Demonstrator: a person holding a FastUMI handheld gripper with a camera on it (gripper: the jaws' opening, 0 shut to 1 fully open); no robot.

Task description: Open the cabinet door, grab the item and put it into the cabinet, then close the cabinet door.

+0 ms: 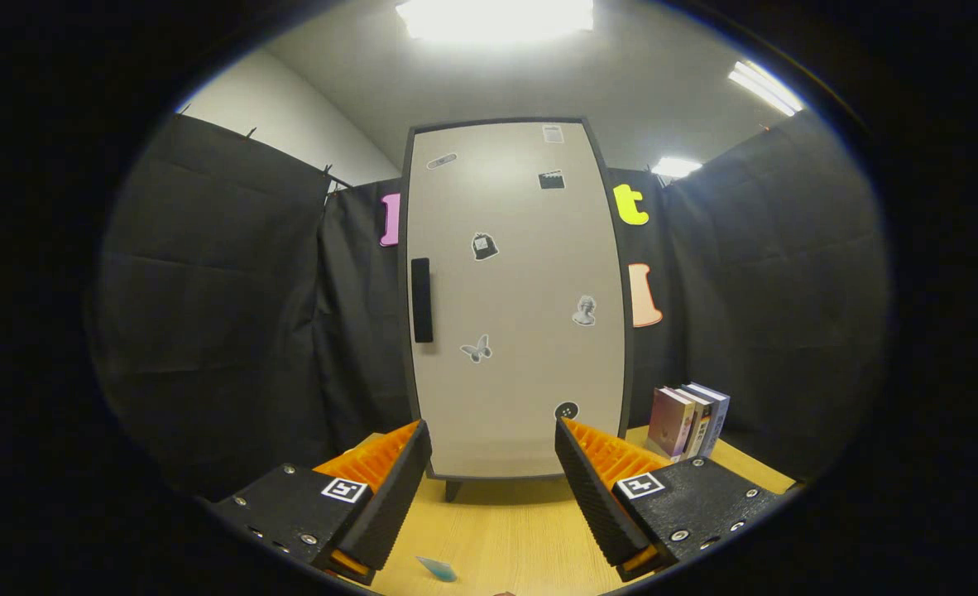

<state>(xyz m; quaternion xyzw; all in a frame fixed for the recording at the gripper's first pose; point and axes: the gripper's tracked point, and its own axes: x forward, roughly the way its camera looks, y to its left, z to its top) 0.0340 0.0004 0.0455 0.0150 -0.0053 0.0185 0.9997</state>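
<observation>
Gripper view: the gripper (493, 463) is spread wide and empty, facing a closed cabinet (514, 298) on a wooden table (497, 530). Its stiff door probably swings lightly; grasp the dark handle (421, 300) on the cabinet's left edge. Books (687, 420) stand right of the cabinet.

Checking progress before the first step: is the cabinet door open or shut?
Shut. The cabinet door sits flush in its dark frame, handle untouched; the tongs are open, short of it.

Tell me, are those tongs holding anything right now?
Nothing. The tongs stand open and empty, facing the closed cabinet door.
</observation>
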